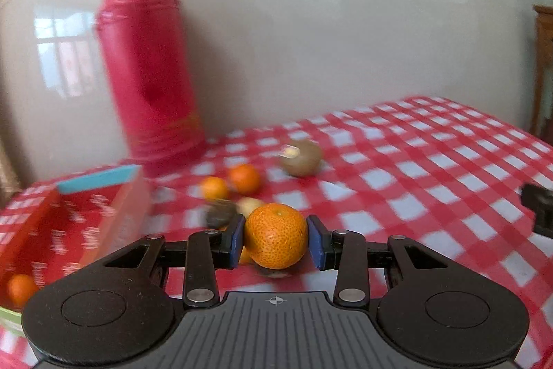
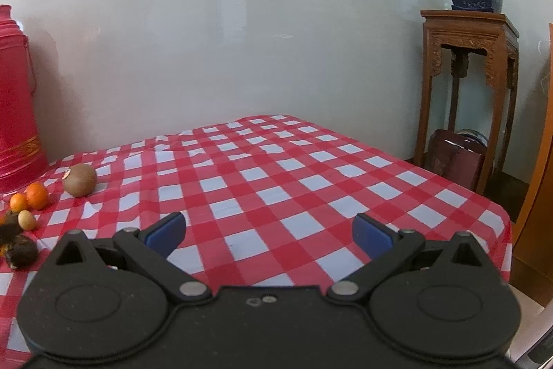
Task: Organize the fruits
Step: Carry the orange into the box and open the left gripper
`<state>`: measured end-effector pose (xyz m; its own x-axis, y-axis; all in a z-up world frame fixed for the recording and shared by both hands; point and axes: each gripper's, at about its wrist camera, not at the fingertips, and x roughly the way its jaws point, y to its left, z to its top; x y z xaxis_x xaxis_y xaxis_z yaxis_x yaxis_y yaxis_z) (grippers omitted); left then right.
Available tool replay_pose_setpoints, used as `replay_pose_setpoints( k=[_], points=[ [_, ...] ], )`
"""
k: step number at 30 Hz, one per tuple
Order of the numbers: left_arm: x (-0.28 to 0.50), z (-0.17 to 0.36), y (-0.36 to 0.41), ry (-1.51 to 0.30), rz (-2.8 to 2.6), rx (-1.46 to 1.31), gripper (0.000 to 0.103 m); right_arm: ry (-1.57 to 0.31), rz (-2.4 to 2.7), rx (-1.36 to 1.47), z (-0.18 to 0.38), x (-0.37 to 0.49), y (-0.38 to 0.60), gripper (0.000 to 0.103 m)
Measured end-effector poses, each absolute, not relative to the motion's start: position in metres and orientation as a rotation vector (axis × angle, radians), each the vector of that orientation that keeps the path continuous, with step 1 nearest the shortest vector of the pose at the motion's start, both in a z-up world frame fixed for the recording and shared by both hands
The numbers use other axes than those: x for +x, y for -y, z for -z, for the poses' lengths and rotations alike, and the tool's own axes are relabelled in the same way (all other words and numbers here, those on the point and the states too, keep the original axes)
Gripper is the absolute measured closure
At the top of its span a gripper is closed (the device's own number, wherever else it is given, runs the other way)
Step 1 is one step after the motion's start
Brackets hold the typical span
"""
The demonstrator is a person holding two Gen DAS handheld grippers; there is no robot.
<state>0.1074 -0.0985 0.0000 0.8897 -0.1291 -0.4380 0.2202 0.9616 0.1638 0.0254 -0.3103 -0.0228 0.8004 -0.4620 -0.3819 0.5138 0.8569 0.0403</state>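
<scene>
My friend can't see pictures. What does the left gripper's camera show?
The left gripper squeezes a mandarin between its blue pads, above a red-checked tablecloth. Behind it lie two small oranges and a kiwi; a red thermos stands at the wall, and a red box sits left.

We see an orange mandarin (image 1: 276, 236), blue pads (image 1: 236, 239), a red-and-white checked tablecloth (image 2: 276, 175), a red thermos (image 1: 148, 64) and a brown kiwi (image 2: 80, 179).

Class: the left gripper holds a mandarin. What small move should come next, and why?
Probably carry the mandarin leftward over the red box. The left gripper already clamps it off the cloth, and the box holds one orange fruit, so that seems the collecting place.
</scene>
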Motion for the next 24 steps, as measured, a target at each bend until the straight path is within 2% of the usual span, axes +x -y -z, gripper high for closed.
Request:
replay_pose_setpoints(
  k=[6, 15, 24],
  points=[
    [0.12, -0.012, 0.034, -0.418, 0.019, 0.186, 0.064, -0.378, 0.488, 0.121, 0.023, 0.032, 0.294, 0.006],
    [0.148, 0.003, -0.055, -0.506, -0.201, 0.109, 0.064, -0.391, 0.433, 0.083, 0.026, 0.045, 0.268, 0.006],
    [0.162, 0.019, -0.082, -0.602, -0.241, 0.053, 0.064, -0.403, 0.377, 0.05, 0.027, 0.057, 0.243, 0.006]
  ],
)
